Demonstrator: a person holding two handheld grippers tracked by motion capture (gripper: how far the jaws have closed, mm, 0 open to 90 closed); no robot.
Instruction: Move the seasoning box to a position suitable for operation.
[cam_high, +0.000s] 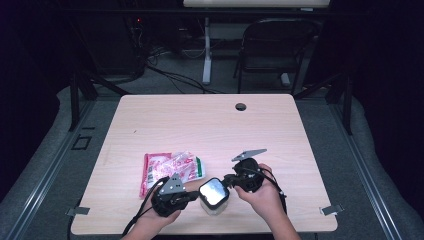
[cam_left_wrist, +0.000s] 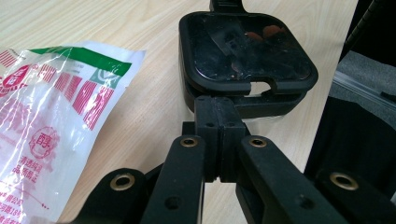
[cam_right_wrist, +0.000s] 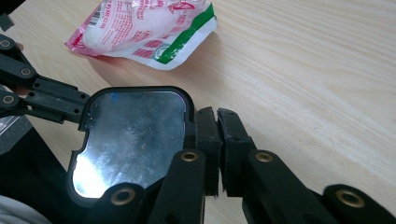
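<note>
Overhead, both shut claws (cam_high: 197, 192) (cam_high: 229, 179) meet the black-lidded container (cam_high: 214, 194); up close, neither grips it.

The far half of my bench (cam_high: 210, 120) lay open for passing, and so did its right side. The pouch (cam_high: 170, 170) blocked the left near part, just beside my left tongs (cam_high: 192, 196). The box (cam_high: 214, 196) sat between both tongs.

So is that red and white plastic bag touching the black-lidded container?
Apart. The left gripper view shows bare table between the bag and the container; the right gripper view shows that gap too.
</note>
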